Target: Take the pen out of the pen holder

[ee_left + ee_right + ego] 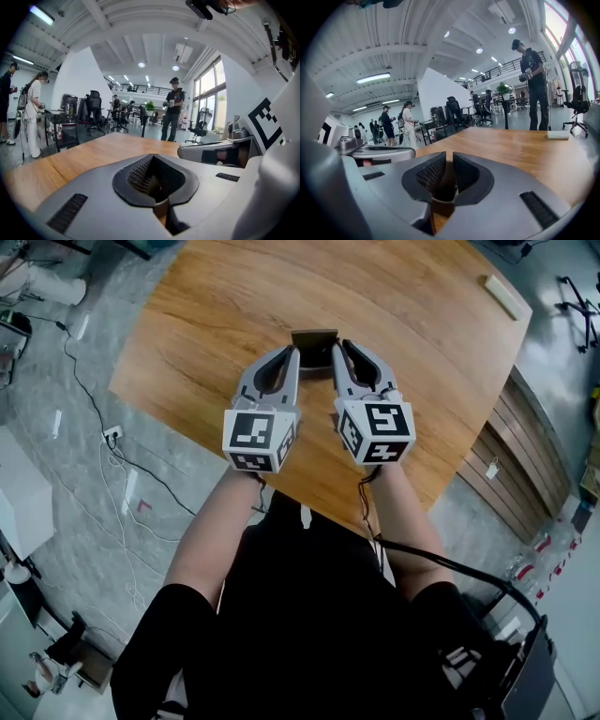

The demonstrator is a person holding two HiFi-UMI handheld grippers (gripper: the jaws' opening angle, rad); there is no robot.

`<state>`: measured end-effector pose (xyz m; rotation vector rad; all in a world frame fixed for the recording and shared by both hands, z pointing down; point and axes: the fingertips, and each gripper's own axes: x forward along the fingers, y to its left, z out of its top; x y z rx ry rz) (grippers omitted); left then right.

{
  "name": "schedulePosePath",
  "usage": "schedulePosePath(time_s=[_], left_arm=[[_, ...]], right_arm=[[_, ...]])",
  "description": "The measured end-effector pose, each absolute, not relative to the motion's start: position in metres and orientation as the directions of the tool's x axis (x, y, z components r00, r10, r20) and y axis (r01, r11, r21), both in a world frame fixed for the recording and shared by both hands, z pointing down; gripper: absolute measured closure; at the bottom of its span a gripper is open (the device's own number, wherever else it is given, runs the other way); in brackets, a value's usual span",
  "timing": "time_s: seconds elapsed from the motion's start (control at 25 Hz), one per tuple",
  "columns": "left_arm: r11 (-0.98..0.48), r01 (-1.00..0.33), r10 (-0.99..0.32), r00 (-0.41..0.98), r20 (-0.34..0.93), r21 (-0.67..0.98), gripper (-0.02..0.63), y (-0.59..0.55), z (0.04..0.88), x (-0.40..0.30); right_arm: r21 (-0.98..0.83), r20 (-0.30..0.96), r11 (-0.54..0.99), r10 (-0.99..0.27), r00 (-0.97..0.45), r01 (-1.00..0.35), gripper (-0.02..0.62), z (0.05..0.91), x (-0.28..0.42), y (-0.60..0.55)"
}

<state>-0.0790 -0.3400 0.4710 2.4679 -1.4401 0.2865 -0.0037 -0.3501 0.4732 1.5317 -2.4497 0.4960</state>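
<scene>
Forearms sat closest, each hand pushing a gripper out toward the pen holder (314,337) on the wooden table (206,306). Left gripper (294,352) was clenched on nothing, its tip just left of the holder. Right gripper (337,346) was pinched down to a thin slit, also empty, its tip just right of it. I couldn't see the pen itself, presumably it was down inside the holder. Guessing it's light, stiff and a bit slick, so I'd pinch the shaft near the top and lift straight up.
</scene>
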Motion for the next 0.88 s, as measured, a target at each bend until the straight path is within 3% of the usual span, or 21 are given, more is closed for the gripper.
schedulePosePath(time_s=[0.4,0.88], left_arm=[[-0.492,-0.869,-0.857,0.494,0.148,0.052,0.606,-0.304,0.339,-0.074],[-0.493,-0.869,-0.865,0.494,0.083,0.034,0.605,-0.269,0.279,-0.069]], right_arm=[[-0.045,0.15,0.436,-0.886,-0.438,-0.899,0.578,0.321,0.0,-0.31],[0.005,0.057,0.444,-0.895,-0.443,-0.896,0.58,0.257,0.007,-0.267]])
